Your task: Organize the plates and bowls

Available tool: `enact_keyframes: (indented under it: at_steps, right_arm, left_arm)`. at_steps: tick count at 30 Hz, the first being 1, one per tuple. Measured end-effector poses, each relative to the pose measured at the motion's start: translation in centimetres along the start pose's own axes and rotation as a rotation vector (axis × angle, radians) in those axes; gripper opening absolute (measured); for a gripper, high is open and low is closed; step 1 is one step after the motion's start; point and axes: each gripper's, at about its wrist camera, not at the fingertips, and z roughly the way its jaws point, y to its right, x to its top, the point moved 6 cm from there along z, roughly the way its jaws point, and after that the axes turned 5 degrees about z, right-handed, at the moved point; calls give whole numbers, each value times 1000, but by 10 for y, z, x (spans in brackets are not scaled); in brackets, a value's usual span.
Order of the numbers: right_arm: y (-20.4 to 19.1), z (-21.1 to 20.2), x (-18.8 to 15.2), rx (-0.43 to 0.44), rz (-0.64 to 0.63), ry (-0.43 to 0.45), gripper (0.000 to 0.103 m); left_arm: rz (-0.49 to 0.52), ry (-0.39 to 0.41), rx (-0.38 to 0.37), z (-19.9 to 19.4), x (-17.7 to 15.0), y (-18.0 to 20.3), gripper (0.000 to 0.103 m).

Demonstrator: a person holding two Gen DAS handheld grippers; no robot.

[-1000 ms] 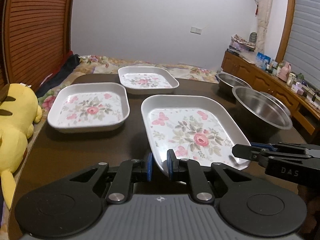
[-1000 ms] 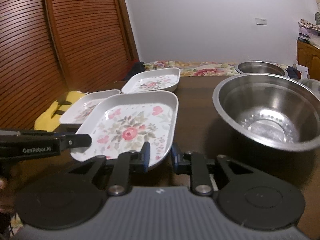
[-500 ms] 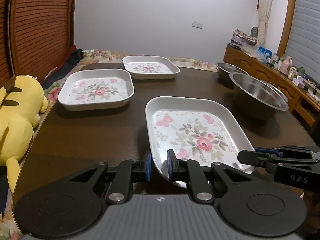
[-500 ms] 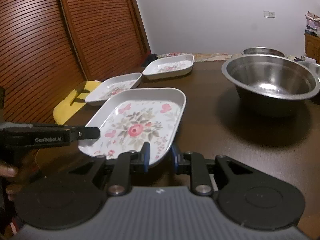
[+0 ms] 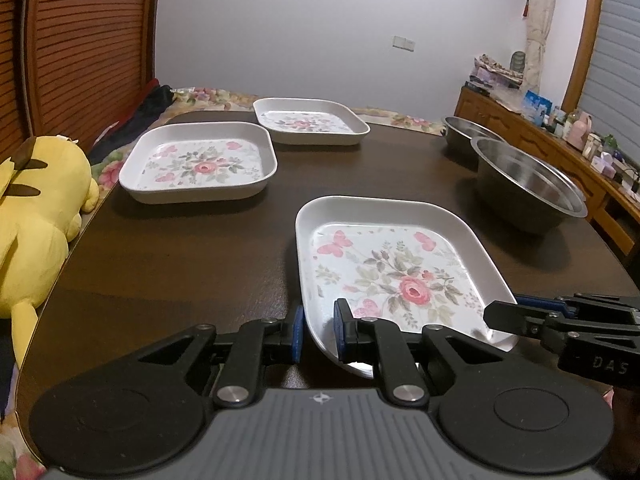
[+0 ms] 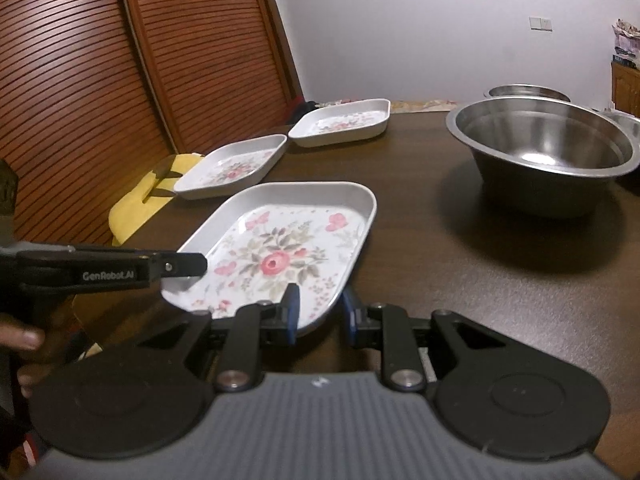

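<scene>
We have drawn the floral plate [image 5: 394,276] back from the other two plates [image 5: 200,164]. Left gripper [image 5: 318,334] and right gripper [image 6: 318,312] clamp its near rim, held over the table [image 5: 180,256]. Likely stacking comes next.

A dark brown wooden table [image 5: 180,264] fills the near and middle ground, with a plain pale wall [image 5: 304,28] at the far side carrying 1 small switch plate [image 5: 403,43]. On the left stand reddish-brown louvered wooden doors [image 6: 120,60], and a yellow plush toy [image 5: 32,216] lies beside the table's left edge. On the right a long wooden sideboard [image 5: 532,140] crowded with small items runs below a cream curtain [image 5: 541,20] and a shuttered window [image 5: 618,72].
</scene>
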Motion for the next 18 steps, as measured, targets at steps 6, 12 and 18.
enact_keyframes:
  at_steps: [6, 12, 18]
  right_arm:
    - [1, 1, 0, 2, -5, 10, 26]
    - [0, -3, 1, -12, -20, 29, 27]
    - [-1, -10, 9, -46, -60, 75, 27]
  left_arm:
    - [-5, 9, 2, -1, 2, 0, 17]
    - [-8, 22, 10, -6, 4, -2, 17]
    - [-18, 43, 31, -12, 10, -5, 26]
